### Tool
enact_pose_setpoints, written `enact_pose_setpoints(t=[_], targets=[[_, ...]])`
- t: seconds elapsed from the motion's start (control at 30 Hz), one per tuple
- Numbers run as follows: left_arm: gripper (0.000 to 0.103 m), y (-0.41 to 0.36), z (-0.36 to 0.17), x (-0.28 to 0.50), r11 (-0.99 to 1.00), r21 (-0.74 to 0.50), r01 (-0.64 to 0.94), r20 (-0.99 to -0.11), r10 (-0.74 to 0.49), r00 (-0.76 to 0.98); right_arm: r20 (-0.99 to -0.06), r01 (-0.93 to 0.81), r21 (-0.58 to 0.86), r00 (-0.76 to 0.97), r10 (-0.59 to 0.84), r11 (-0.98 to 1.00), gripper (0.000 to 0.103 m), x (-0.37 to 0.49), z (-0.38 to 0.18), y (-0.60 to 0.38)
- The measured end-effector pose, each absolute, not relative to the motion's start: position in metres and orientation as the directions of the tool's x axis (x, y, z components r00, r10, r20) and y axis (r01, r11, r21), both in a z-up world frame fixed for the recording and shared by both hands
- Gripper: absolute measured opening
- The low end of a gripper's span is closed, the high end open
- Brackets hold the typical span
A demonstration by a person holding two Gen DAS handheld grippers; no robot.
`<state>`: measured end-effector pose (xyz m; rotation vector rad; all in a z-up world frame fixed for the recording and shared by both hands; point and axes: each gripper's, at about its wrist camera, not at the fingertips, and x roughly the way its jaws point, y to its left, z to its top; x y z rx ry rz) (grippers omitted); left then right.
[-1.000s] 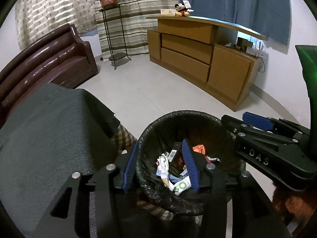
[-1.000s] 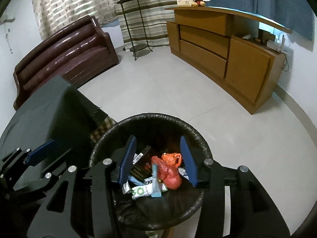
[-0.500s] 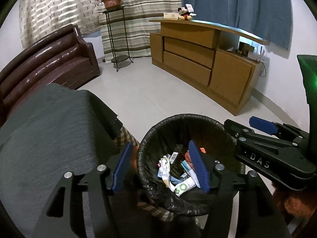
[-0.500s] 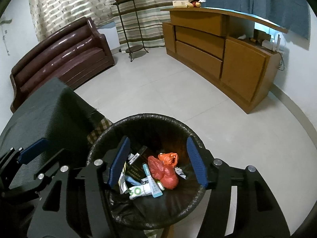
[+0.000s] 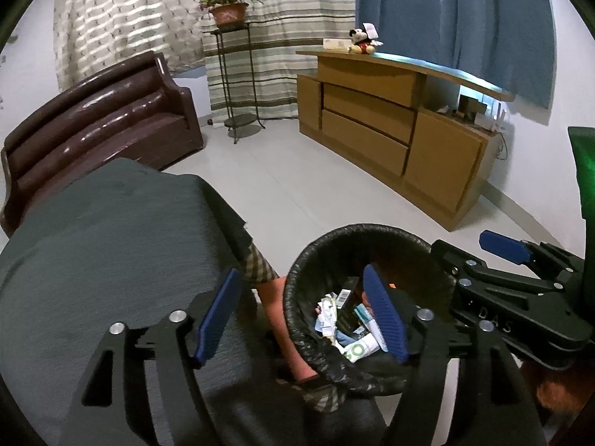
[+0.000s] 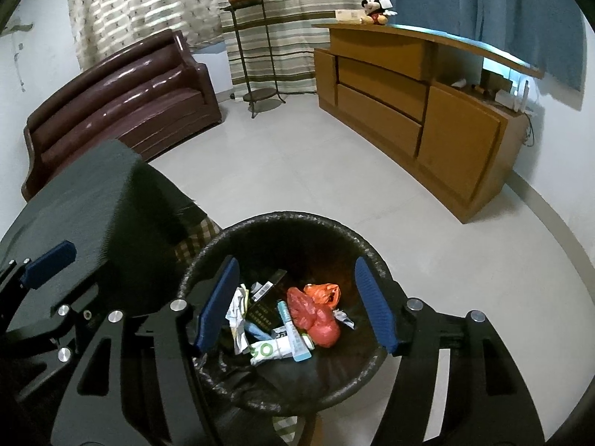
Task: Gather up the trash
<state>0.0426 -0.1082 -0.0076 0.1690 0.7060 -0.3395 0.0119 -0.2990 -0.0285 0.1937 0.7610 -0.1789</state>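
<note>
A round bin [image 6: 290,218] lined with a black bag stands on the floor and holds the trash: a red plastic bag [image 6: 316,317], an orange bag [image 6: 325,293], a white tube [image 6: 273,349], a dark box with a barcode [image 6: 266,297] and crumpled paper [image 6: 238,306]. My right gripper [image 6: 297,306] hangs over the bin, jaws opening, nothing between its pads. My left gripper [image 5: 301,316] straddles the bin's [image 5: 357,228] near left rim without pressing on it, jaws opening too. The right gripper [image 5: 502,248] also shows at the right edge of the left wrist view.
A dark grey cloth-covered surface [image 5: 104,260] lies close on the left, with plaid cloth [image 5: 256,265] under its edge. A brown leather sofa [image 6: 122,111], a metal plant stand [image 6: 256,55] and a long wooden cabinet [image 6: 409,111] line the walls around the pale tiled floor [image 6: 297,171].
Both grippers' jaws have widened over the bin. Both views have drawn back and up a little. The trash in the bin lies as before.
</note>
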Motion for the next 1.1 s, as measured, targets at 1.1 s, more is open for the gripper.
enact_pose_setpoints(t=[1.1], targets=[[0.08, -0.026, 0.046, -0.023, 0.971, 0.047, 0.235, -0.499, -0.181, 0.847, -0.538, 0.172, 0.047, 0.834, -0.12, 0.984, 0.075, -0.058, 0.043, -0.23]])
